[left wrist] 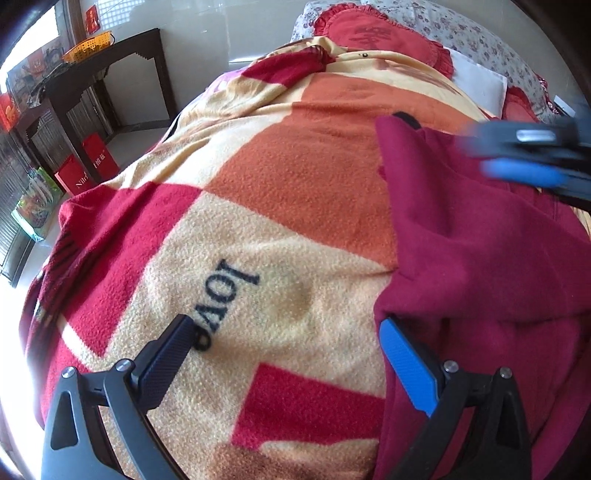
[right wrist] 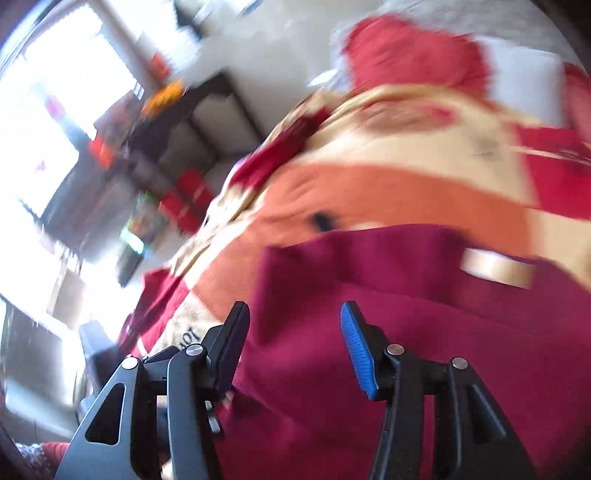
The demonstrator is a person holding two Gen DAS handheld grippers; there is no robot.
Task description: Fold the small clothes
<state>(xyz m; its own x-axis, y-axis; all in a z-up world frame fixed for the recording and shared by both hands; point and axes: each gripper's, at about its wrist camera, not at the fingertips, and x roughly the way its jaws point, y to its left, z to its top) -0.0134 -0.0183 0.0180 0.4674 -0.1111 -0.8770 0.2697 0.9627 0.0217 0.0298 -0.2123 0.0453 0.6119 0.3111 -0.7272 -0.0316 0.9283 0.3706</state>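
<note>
A dark red garment [left wrist: 480, 266] lies on a checked fleece blanket [left wrist: 258, 192] on a bed, at the right of the left wrist view. My left gripper [left wrist: 288, 328] is open just above the blanket, its blue finger [left wrist: 404, 365] at the garment's left edge. My right gripper [right wrist: 293, 314] is open and empty over the garment [right wrist: 388, 332], which shows a pale label [right wrist: 498, 269]. It also appears, blurred, in the left wrist view [left wrist: 528, 162] above the garment's far part.
A red round cushion [left wrist: 384, 33] and a white pillow [left wrist: 476, 81] lie at the bed's head. A dark side table [left wrist: 107, 62] with an orange basket [left wrist: 88, 44] stands left by the wall. Red bags [left wrist: 86, 166] sit on the floor.
</note>
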